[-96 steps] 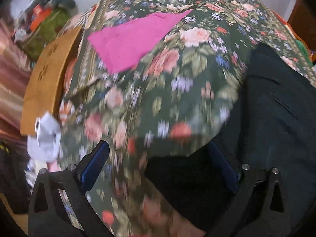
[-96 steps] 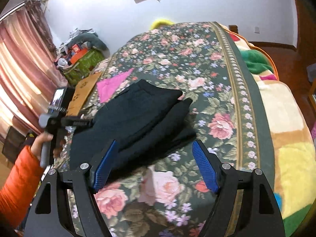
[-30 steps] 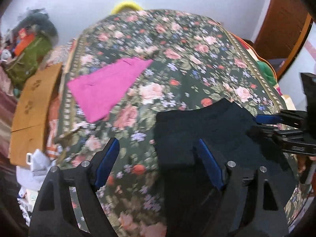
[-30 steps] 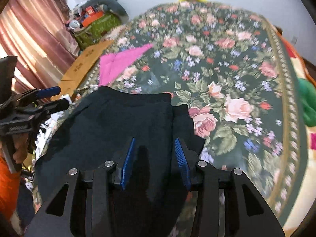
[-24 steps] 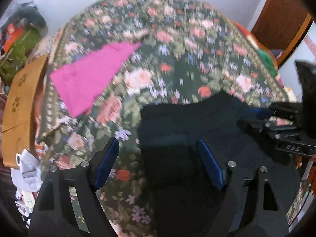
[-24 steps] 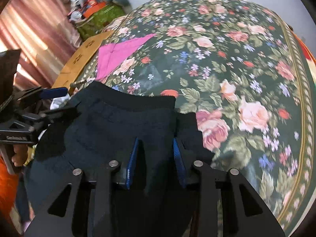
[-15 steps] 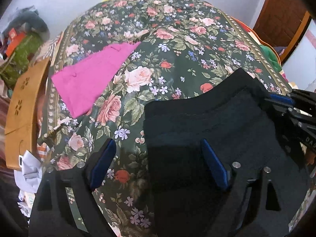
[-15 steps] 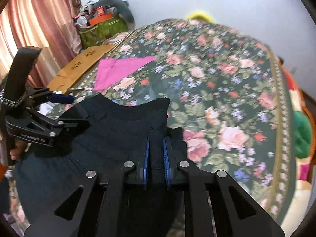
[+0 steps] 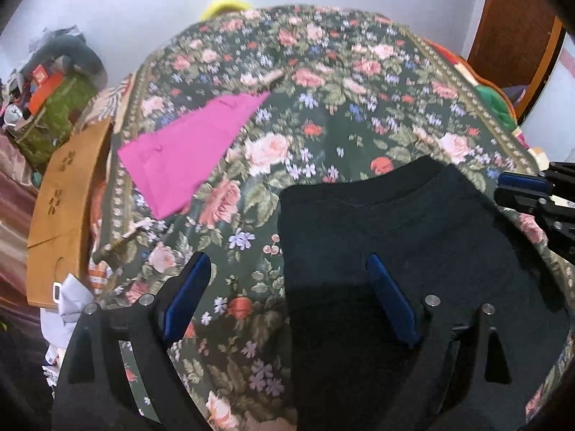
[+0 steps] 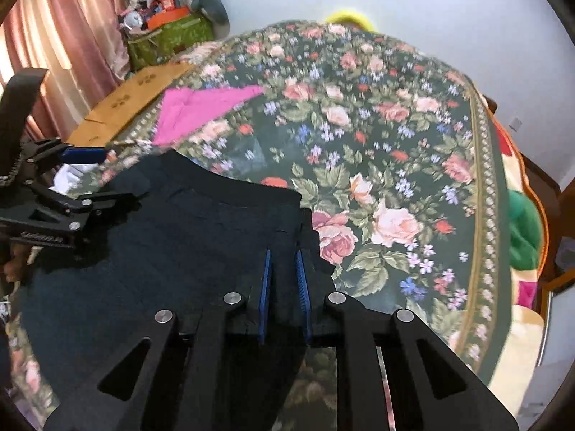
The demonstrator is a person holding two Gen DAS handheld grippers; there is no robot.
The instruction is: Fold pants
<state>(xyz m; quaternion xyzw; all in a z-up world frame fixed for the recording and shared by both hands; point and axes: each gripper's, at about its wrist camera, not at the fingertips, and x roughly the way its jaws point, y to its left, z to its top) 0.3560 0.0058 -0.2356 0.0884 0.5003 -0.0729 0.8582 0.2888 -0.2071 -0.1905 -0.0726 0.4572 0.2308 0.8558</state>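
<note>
The dark navy pants point(image 9: 413, 237) lie partly folded on the floral bedspread point(image 9: 323, 72); they also show in the right wrist view point(image 10: 201, 237). My left gripper point(image 9: 284, 280) is open, straddling the pants' left edge, one finger over the bedspread and one over the cloth. It also shows in the right wrist view point(image 10: 93, 176), at the pants' left corner. My right gripper point(image 10: 284, 255) is shut on the pants' right edge, with cloth pinched between its blue pads. It shows at the right edge of the left wrist view point(image 9: 510, 188).
A pink folded cloth point(image 9: 190, 154) lies on the bed beyond the pants. A cardboard sheet point(image 9: 61, 208) leans at the bed's left side. A green box with clutter point(image 10: 169, 36) and curtains point(image 10: 54, 36) stand at the left. Green and yellow blankets point(image 10: 521, 226) lie at the right.
My right gripper has closed from open onto the pants' right edge. My left gripper has stayed open at the left edge. Both views have tilted up a little.
</note>
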